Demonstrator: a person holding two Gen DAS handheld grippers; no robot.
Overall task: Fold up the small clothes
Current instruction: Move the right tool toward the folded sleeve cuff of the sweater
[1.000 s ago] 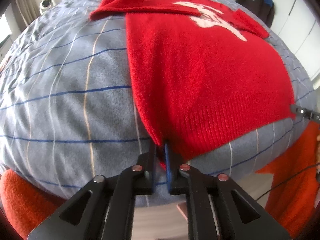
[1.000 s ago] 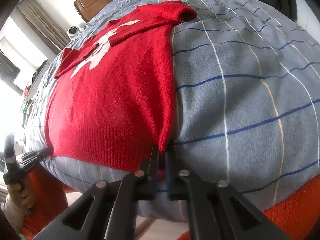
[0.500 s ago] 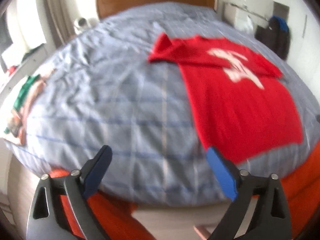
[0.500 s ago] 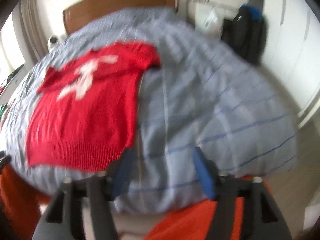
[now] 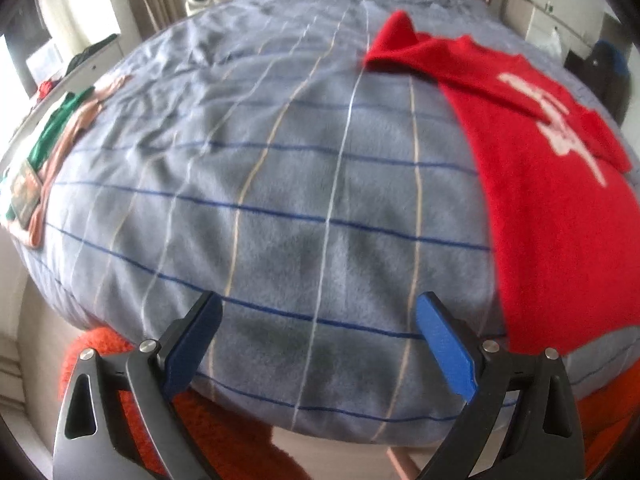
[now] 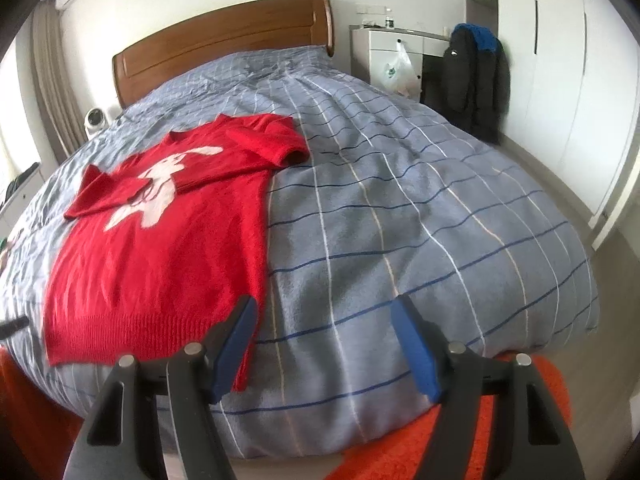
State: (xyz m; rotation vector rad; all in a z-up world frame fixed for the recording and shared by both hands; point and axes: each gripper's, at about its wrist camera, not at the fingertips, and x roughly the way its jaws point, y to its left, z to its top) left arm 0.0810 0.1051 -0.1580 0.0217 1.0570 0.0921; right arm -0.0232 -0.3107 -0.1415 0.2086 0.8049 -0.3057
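Red sweater (image 6: 160,248) lies flat on the bed (image 6: 400,220), sleeves crossed over the chest, at 10 o'clock from the right claw (image 6: 324,344). Both claws gape, holding nothing (left claw (image 5: 320,344) over bare quilt). Knit looks soft, light and floppy; best pinched at the ribbed hem corners.

You have one red sweater (image 6: 156,248) on one bed with a grey checked duvet (image 6: 420,240), and one wooden headboard (image 6: 224,40). One folded green and pink garment pile (image 5: 52,152) sits at the far left edge. Count two grippers, left (image 5: 318,344) and right (image 6: 324,348), one white plastic bag (image 6: 398,70) and one dark jacket (image 6: 476,80).
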